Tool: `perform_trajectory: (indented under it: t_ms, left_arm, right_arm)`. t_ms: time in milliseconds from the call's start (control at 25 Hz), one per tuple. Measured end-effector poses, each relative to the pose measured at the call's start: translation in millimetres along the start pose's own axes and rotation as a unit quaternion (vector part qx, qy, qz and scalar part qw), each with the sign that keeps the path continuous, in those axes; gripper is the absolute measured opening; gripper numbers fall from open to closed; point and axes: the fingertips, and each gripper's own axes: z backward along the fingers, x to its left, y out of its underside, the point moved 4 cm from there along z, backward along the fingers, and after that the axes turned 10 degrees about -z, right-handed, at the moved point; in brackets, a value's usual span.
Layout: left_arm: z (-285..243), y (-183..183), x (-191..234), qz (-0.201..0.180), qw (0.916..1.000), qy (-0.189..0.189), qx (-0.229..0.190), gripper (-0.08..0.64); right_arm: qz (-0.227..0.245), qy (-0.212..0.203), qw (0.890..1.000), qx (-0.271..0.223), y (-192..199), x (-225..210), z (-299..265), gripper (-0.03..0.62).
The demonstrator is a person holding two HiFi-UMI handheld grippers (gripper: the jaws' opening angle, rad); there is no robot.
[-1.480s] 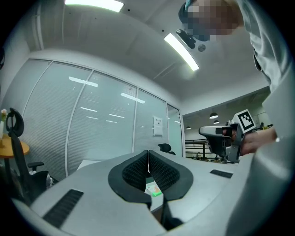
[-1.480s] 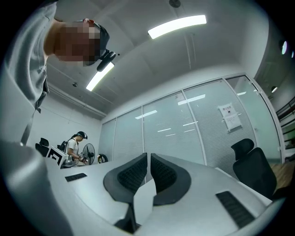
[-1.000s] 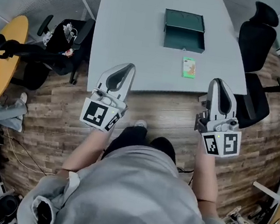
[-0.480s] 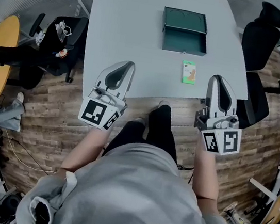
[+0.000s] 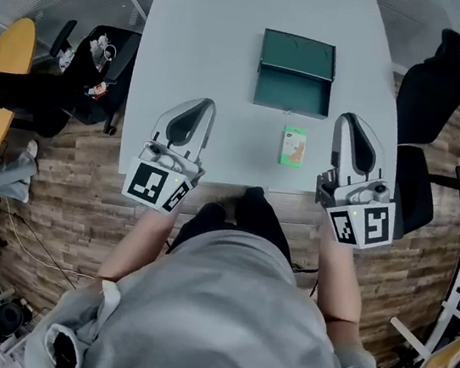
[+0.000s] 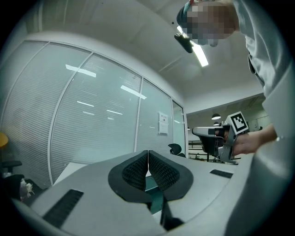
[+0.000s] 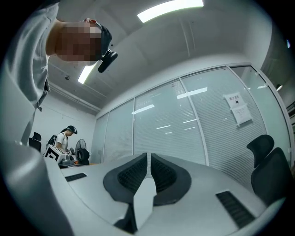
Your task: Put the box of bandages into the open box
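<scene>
Head view: small green box of bandages [image 5: 293, 145] lies near the front edge of a pale grey table [image 5: 200, 37]. Dark green open box [image 5: 295, 73] sits apart at its twelve o'clock, lid back. Left gripper [image 5: 201, 104] is at nine o'clock and right gripper [image 5: 350, 120] at three, both with jaws closed on nothing. Wood floor [image 5: 66, 189]; black office chair [image 5: 432, 89] at the table's three o'clock.

One grey table [image 5: 217, 40] carries two things: one open box [image 5: 295, 73], dark green, near the far edge, and one box of bandages [image 5: 293, 145] near the near edge. Two grippers hang over that near edge, the left gripper [image 5: 197, 107] and the right gripper [image 5: 349, 121], each bearing one marker cube. Two black office chairs flank the table: one chair [image 5: 437, 90] off its right edge and one loaded chair [image 5: 92, 73] off its left. One yellow round table [image 5: 9, 60] stands further left.
</scene>
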Motion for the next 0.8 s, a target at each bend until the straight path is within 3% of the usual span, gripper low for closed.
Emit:
perform_trajectory:
  t_ms: [320,800]
  left_arm:
    - [-58.3,10.8,-10.4,0.006,0.9996,-0.024,0.009,0.021]
    - [-97.1,30.3,-11.7,0.024,0.9983,0.048,0.025,0.021]
  right_arm:
    - [-0.017,-0.028,0.999,0.013,1.0,-65.5,-25.6,0.057]
    - [-0.022,0.015,0.999,0.025,14.7,-84.2,-40.0,0.057]
